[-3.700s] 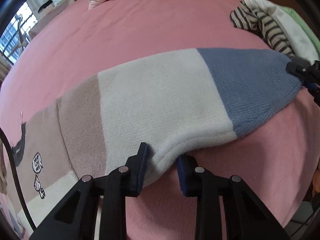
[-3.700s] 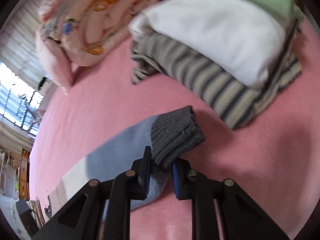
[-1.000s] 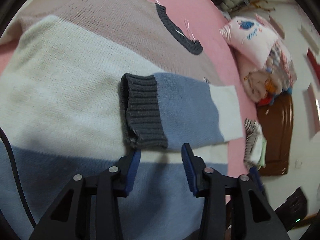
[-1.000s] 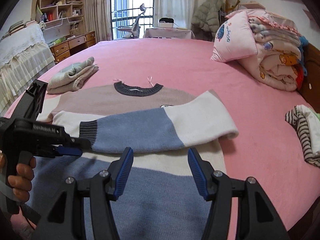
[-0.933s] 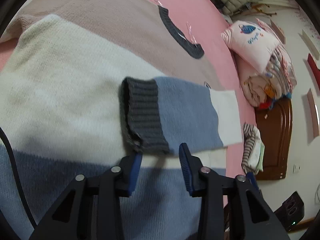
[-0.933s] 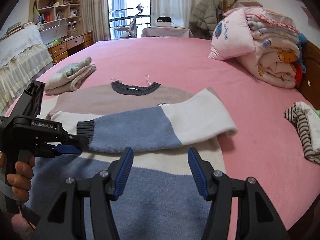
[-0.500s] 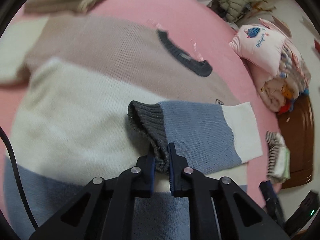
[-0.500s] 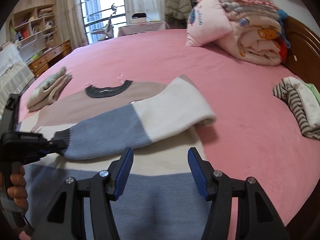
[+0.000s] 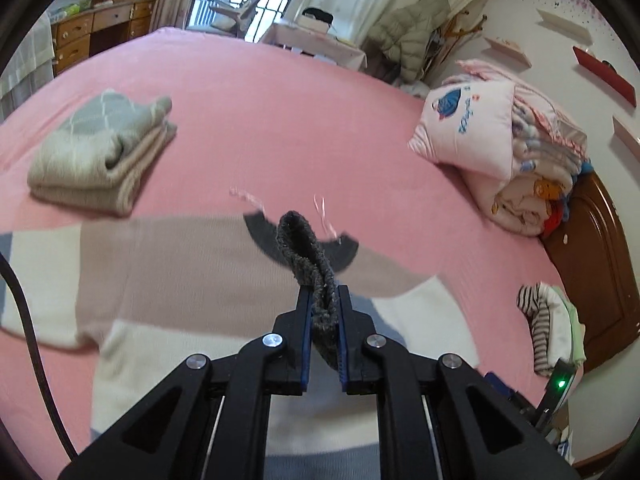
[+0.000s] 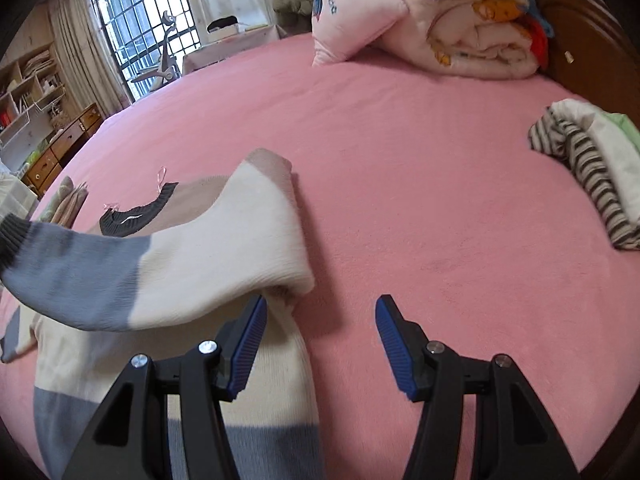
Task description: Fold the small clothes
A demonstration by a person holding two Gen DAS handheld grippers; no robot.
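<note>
A: Where is the sweater?

B: The colour-block sweater (image 9: 168,264) lies flat on the pink bed (image 9: 320,120), dark collar (image 9: 260,236) toward the pillows. Its right sleeve (image 10: 192,264) is lifted off the body and stretched across it, with the dark ribbed cuff (image 9: 308,264) pinched in the left claw (image 9: 323,320), which is clenched on it.

A: And the right claw?

B: The right claw (image 10: 318,340) is released, its blue pads wide apart, low over the sweater's side edge and the bare sheet. It holds nothing.

A: Any containers?

B: No bins or baskets show up close. Drawers (image 9: 72,44) and shelves (image 10: 28,80) stand by the window; what they hold is too small to tell.

A: What does each view add?

B: The left wrist view shows the cuff standing up between the pads, plus a folded grey-beige garment (image 9: 100,156) on the bed to the left, well apart from the collar. The right wrist view shows the whole raised sleeve, blue then cream, arching from the shoulder fold. Both show the pink pillow (image 9: 468,124) with rolled quilts (image 10: 472,36), and a small pile topped by a striped garment (image 10: 588,168) near the wooden headboard (image 9: 592,264).
</note>
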